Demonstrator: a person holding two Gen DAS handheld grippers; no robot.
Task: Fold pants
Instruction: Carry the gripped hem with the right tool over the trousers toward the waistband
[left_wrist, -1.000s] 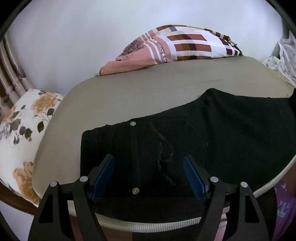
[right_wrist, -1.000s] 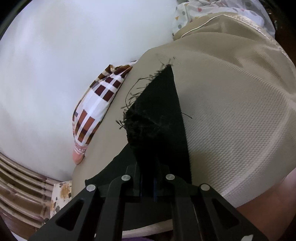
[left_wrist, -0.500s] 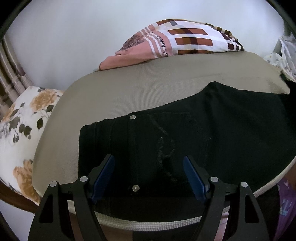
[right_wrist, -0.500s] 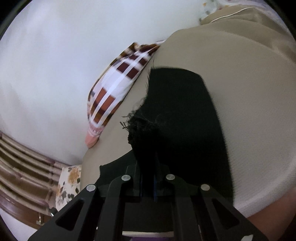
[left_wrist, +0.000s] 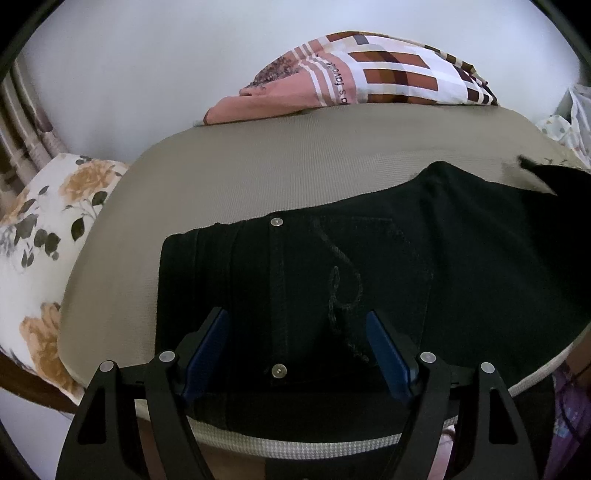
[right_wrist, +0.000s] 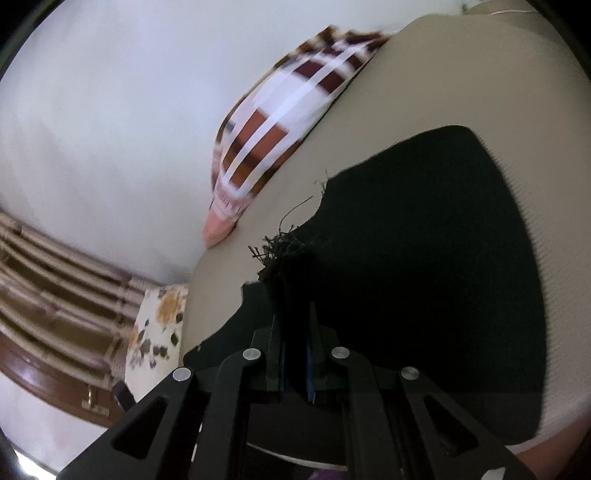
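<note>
Black pants (left_wrist: 369, 266) lie on a beige cushion (left_wrist: 277, 173), waistband at the left, back pocket with curly stitching facing up. My left gripper (left_wrist: 297, 343) is open, its blue pads astride the waist area just above the cloth, holding nothing. My right gripper (right_wrist: 293, 332) is shut on the frayed hem of a pant leg (right_wrist: 284, 254) and holds it lifted. The rest of the black pants (right_wrist: 424, 258) spreads below and to the right over the beige cushion (right_wrist: 461, 81).
A pink and brown checked pillow (left_wrist: 362, 81) lies at the cushion's far edge by the white wall; it also shows in the right wrist view (right_wrist: 280, 125). A floral pillow (left_wrist: 40, 236) sits at the left. A wooden frame (right_wrist: 48, 332) lies beyond.
My right gripper has carried the frayed hem leftward toward the waist end, and the leg now lies doubled over the cushion. My left gripper has stayed open over the waistband, shifting only slightly.
</note>
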